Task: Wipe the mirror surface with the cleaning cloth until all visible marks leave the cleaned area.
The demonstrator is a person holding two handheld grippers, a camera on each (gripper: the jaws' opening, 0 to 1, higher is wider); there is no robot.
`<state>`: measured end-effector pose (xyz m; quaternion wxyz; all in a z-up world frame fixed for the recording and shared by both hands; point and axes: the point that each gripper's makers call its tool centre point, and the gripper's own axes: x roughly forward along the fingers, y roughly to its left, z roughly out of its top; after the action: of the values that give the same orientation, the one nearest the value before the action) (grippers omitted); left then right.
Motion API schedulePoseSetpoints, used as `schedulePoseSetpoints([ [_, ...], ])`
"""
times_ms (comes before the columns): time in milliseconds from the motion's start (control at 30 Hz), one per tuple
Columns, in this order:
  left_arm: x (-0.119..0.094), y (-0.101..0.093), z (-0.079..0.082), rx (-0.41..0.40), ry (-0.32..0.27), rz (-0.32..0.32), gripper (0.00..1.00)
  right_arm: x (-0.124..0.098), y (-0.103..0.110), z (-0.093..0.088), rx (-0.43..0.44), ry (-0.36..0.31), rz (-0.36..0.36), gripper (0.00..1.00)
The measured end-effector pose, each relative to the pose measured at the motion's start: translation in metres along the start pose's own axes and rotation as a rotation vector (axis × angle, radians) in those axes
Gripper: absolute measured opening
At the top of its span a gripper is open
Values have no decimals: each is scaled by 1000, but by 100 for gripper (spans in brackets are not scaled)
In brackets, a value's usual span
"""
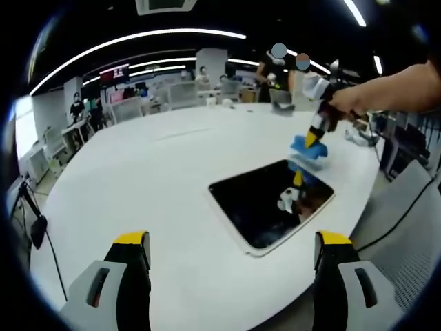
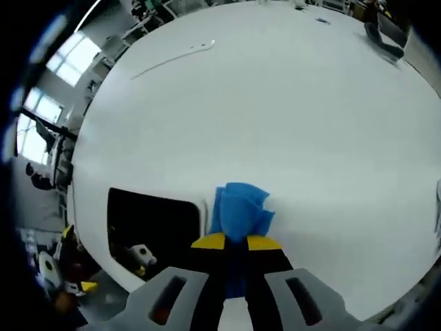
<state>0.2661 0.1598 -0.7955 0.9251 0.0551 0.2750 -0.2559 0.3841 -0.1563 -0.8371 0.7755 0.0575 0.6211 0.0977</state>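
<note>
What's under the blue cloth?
The blue cloth, held by the right gripper, sits over the far edge of the mirror on the white table. Whatever marks lie beneath it are covered.

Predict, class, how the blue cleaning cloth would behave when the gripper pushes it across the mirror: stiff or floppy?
Probably floppy: the cleaning cloth bunches into soft folds above the right gripper, whose jaws pinch it. It likely drags and crumples rather than sliding flat. It looks light, so the mirror on the table shouldn't shift.
</note>
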Motion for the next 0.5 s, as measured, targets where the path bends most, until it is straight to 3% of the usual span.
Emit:
schedulePoseSetpoints([
  [500, 0, -1, 1, -3, -5, -6, 99, 16, 33, -3, -30, 20, 8, 2],
])
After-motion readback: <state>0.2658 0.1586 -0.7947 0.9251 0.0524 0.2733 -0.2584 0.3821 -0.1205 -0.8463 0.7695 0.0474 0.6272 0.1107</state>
